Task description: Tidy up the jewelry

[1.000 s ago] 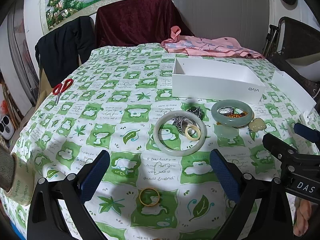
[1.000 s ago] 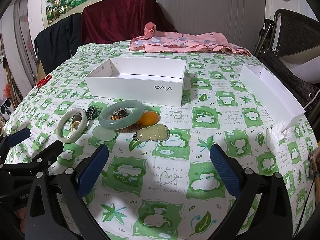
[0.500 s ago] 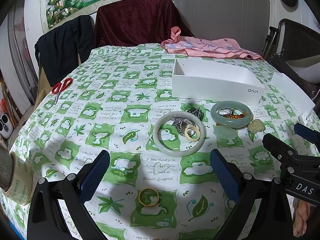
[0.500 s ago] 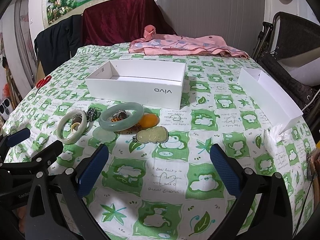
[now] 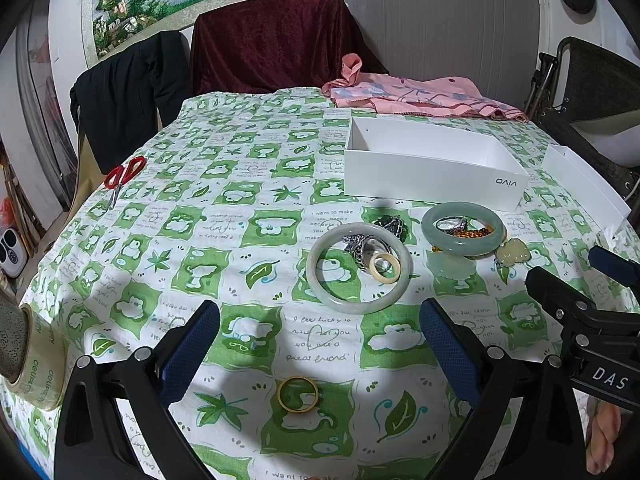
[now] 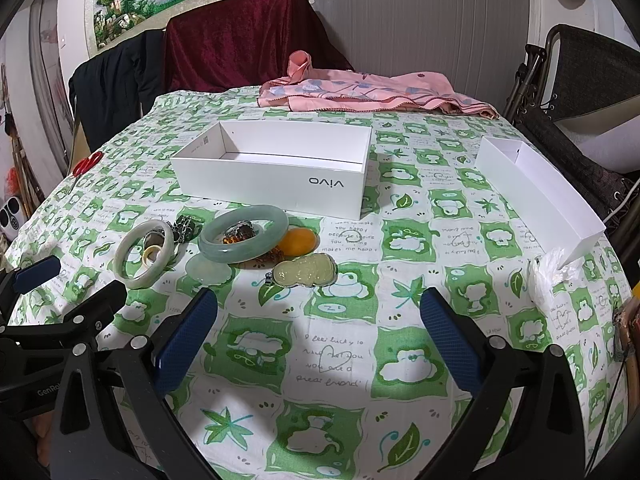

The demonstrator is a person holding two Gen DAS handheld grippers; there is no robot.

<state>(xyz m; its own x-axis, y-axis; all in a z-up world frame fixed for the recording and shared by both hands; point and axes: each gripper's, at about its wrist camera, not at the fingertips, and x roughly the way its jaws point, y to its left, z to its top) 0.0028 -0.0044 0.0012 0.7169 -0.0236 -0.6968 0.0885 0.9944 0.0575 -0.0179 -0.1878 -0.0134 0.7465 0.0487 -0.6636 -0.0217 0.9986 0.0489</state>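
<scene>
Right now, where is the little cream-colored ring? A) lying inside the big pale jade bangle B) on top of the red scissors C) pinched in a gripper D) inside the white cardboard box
A: the little cream-colored ring lies on the tablecloth within the circle of the big pale jade bangle, beside some silver pieces, not in the white cardboard box.

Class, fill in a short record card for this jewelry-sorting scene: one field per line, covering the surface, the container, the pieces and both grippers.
Surface: table with green-and-white patterned cloth
Container: open white box, nothing visible inside
Second container: narrow white tray, to the right
Pale bangle: flat on the cloth, small cream ring inside it
Green bangle: resting on other small pieces
Gold ring: alone, near the left gripper
Left gripper: open, empty
Right gripper: open, empty
</scene>
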